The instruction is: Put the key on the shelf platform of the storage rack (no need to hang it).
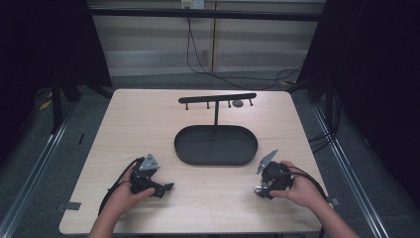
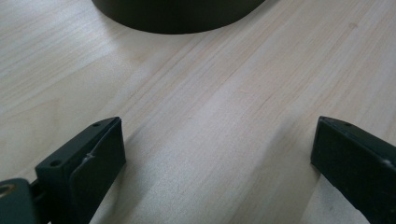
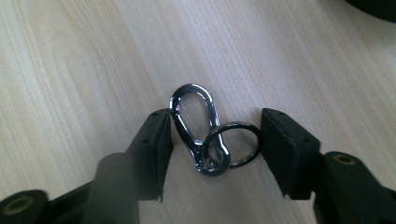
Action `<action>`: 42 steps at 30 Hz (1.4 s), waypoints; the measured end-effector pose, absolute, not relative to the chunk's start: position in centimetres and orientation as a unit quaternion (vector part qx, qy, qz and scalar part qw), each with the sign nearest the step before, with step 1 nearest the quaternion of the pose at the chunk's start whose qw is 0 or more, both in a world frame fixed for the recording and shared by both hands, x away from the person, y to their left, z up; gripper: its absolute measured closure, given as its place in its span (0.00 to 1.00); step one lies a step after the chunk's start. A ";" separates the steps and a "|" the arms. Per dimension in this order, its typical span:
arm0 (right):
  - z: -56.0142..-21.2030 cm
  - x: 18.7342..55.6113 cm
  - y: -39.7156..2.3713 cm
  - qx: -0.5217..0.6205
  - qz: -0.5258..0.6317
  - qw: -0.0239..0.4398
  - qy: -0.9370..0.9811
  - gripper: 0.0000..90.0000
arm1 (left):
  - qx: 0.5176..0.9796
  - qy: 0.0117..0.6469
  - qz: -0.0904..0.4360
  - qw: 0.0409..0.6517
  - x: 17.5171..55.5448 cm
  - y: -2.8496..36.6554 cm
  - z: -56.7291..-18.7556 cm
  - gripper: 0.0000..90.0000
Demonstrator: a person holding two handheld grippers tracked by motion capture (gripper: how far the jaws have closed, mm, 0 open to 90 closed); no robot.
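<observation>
Carabiner (image 3: pixel 196 128) with ring (image 3: pixel 233 143) flat on surface (image 1: pixel 148 124), between right gripper (image 3: pixel 215 140) open jaws, angled down; left gripper (image 2: pixel 217 154) open; tray (image 1: pixel 216 145) beyond.

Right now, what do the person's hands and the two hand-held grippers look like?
Both forearms are bare, with no sleeves or gloves. The left hand-held gripper and the right hand-held gripper are black, and each carries a grey three-cornered plate on top and trails a black cable. Their jaws are flat, black, rectangular blocks with small screw holes.
</observation>
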State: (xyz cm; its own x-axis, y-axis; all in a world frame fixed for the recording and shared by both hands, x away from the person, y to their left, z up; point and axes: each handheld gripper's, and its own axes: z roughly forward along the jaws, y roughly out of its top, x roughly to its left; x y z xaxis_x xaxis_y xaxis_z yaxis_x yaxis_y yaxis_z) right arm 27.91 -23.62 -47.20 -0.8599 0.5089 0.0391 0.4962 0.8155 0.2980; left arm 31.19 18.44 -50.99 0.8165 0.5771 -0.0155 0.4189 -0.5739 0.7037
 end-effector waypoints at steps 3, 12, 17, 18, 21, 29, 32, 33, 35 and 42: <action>-47.0 28.0 -23.4 0.266 0.144 0.019 0.953 0.67 | 0.881 0.283 0.108 0.365 31.2 18.4 -51.0 0.03; -46.8 28.1 -23.1 0.300 0.127 0.011 0.945 0.71 | 0.880 0.283 0.108 0.365 31.2 18.4 -51.0 0.03; -46.7 28.3 -23.3 0.316 0.127 -0.001 0.940 0.72 | 0.880 0.283 0.108 0.365 31.2 18.4 -51.0 0.03; -46.7 28.3 -23.4 0.315 0.129 0.000 0.940 0.72 | 0.880 0.283 0.108 0.365 31.2 18.4 -51.0 0.03; -46.2 28.2 -23.4 0.318 0.127 0.000 0.939 0.90 | 0.880 0.283 0.108 0.365 31.2 18.4 -51.0 0.03; -45.3 28.5 -23.0 0.302 0.114 -0.005 0.946 0.92 | 0.881 0.283 0.108 0.365 31.2 18.4 -51.0 0.03; -44.8 28.8 -23.0 0.305 0.120 -0.002 0.945 0.92 | 0.881 0.283 0.108 0.364 31.2 18.4 -51.0 0.03; -44.4 28.9 -23.0 0.305 0.119 0.000 0.945 0.92 | 0.881 0.283 0.108 0.365 31.2 18.4 -51.0 0.03; -44.0 29.0 -22.9 0.307 0.116 -0.003 0.945 0.92 | 0.881 0.283 0.108 0.365 31.2 18.4 -51.0 0.03; -43.0 29.3 -22.5 0.304 0.112 0.009 0.946 0.92 | 0.881 0.283 0.108 0.365 31.2 18.4 -51.0 0.03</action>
